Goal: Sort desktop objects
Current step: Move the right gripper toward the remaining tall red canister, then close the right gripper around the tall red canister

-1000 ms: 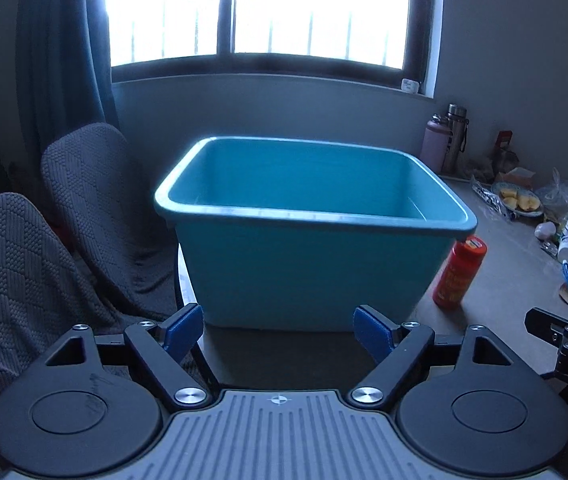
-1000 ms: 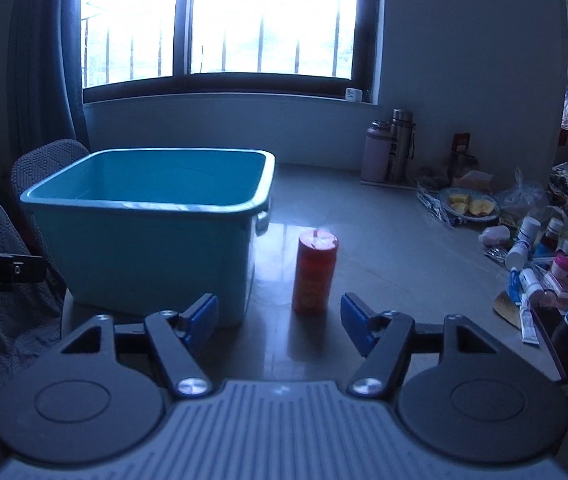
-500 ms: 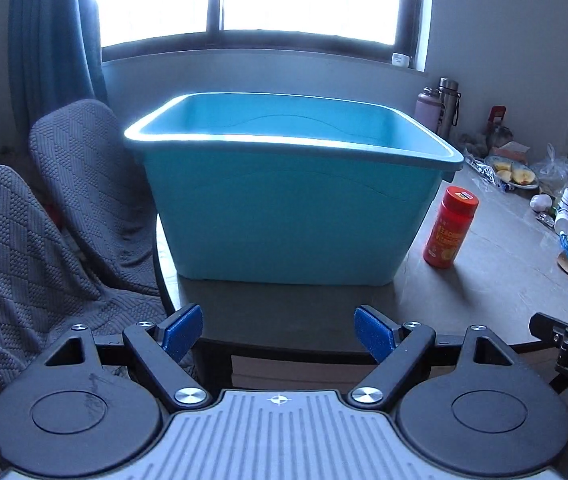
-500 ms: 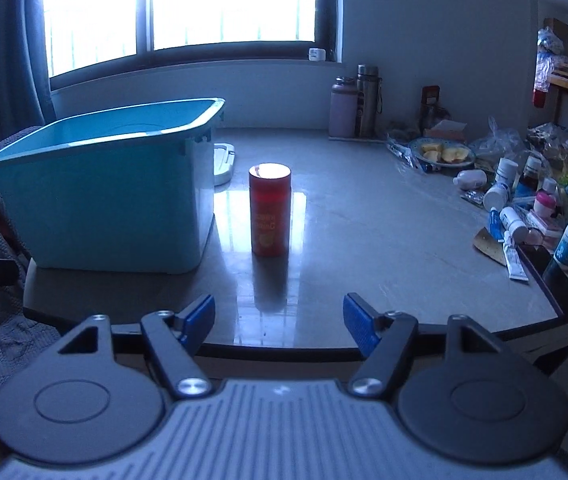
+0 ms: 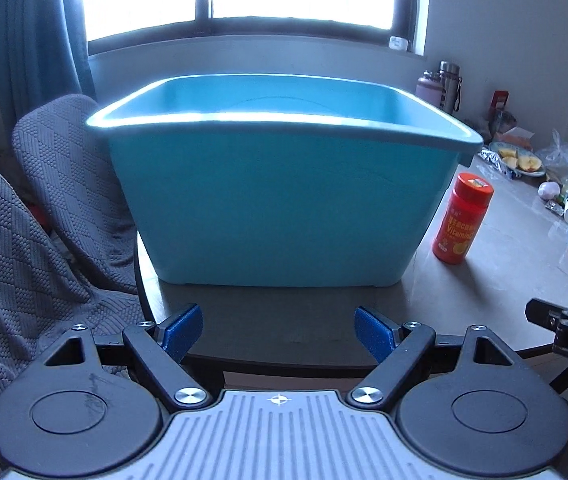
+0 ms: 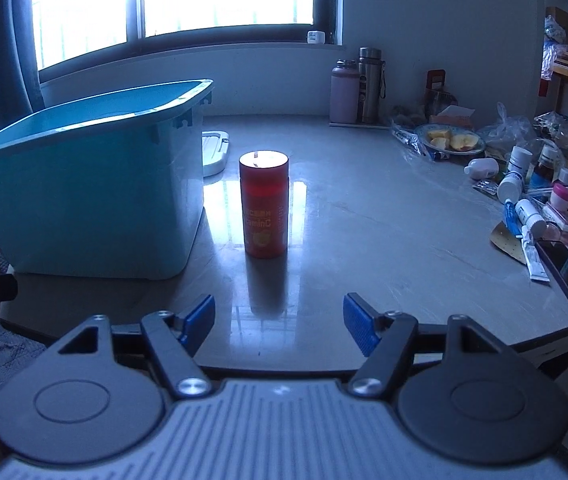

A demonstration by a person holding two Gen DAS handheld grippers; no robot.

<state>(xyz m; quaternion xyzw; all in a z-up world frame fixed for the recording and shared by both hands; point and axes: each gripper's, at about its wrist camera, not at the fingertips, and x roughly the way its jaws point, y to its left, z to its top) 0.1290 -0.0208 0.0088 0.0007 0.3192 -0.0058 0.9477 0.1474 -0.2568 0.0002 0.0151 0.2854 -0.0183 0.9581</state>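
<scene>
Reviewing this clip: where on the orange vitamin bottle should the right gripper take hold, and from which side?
Grip the orange vitamin bottle around its straight body below the cap, probably from the near table edge. It stands upright, clear of the blue bin, straight ahead of the open right gripper.

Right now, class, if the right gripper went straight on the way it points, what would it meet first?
The right gripper, fingers apart and empty, points at the orange vitamin bottle standing on the table beside the blue bin. It would probably meet that bottle first, though its downward tilt might bring it to the tabletop sooner.
</scene>
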